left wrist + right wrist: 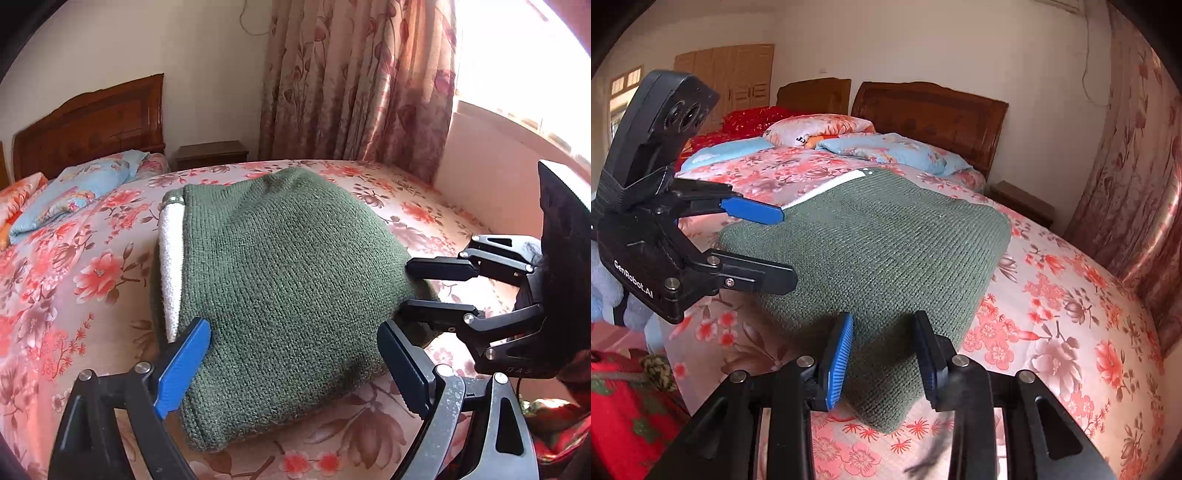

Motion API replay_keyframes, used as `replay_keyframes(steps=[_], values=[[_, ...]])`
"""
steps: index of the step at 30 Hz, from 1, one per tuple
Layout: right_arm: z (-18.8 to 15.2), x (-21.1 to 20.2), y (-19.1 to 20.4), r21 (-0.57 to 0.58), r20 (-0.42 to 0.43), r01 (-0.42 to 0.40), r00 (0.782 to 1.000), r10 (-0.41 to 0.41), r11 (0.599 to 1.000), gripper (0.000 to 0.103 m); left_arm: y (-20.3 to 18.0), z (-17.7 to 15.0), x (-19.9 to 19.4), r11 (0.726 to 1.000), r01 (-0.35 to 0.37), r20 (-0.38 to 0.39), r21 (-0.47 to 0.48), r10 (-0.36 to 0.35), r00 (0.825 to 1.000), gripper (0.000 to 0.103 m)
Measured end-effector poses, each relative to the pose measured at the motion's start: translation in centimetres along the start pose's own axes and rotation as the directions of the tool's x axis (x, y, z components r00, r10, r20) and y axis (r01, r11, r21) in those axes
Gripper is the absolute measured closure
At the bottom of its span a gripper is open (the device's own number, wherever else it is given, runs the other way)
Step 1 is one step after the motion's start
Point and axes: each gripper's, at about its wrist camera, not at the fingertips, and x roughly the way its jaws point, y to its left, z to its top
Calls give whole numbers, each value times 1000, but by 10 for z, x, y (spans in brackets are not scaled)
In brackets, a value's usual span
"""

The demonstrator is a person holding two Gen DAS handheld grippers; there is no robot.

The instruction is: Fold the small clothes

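- The green knitted garment (280, 288) lies folded into a thick, roughly square bundle on the bed (74, 280), in the middle of the flowered sheet
- A white strip (171, 266) of another fabric shows along one edge of the bundle, on the side toward the headboard (92, 125)
- The left gripper (295, 365) hangs over the near edge of the bundle with its jaws wide apart; the blue pad (183, 365) is at the corner by the white strip, and nothing is held between the fingers
- The right gripper (882, 362) is at the opposite corner of the garment, jaws partly open; the knit edge sits between the two pads, but whether they press on it I cannot tell
- In the left wrist view the right gripper comes in from the right side, its black fingers at the garment's edge
- Pillows (886, 147) in blue and flowered covers lie by the headboard
- A flowered curtain (354, 81) hangs beside a bright window (517, 62), and a small nightstand (210, 153) stands between bed and curtain
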Motion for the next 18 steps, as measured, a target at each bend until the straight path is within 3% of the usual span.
replay_keyframes(steps=[3, 6, 9, 11, 13, 15, 18], values=[[5, -6, -10, 40, -3, -28, 1000, 28, 999, 68, 2, 12, -7, 1000, 10, -5, -25, -11, 1000, 0], [14, -14, -24, 77, 54, -2, 999, -3, 997, 68, 6, 26, -12, 997, 26, 25, -71, -25, 999, 0], [27, -12, -42, 139, 108, -29, 994, 14, 990, 68, 6, 29, 1, 997, -25, -13, -73, 24, 1000, 0], [30, 3, -52, 170, 87, -77, 994, 63, 982, 68, 7, 22, 16, 996, -58, -65, -65, 54, 996, 0], [25, 25, -57, 182, 8, -118, 993, 118, 976, 68, 1, 16, 18, 995, -95, -54, -11, 94, 994, 0], [24, 23, -61, 201, 34, -138, 990, 134, 970, 69, -2, 14, 18, 994, -106, -61, 18, 107, 992, 0], [33, 19, -65, 207, 42, -92, 996, 85, 974, 69, 0, 13, 18, 995, -100, -58, 7, 100, 993, 0]])
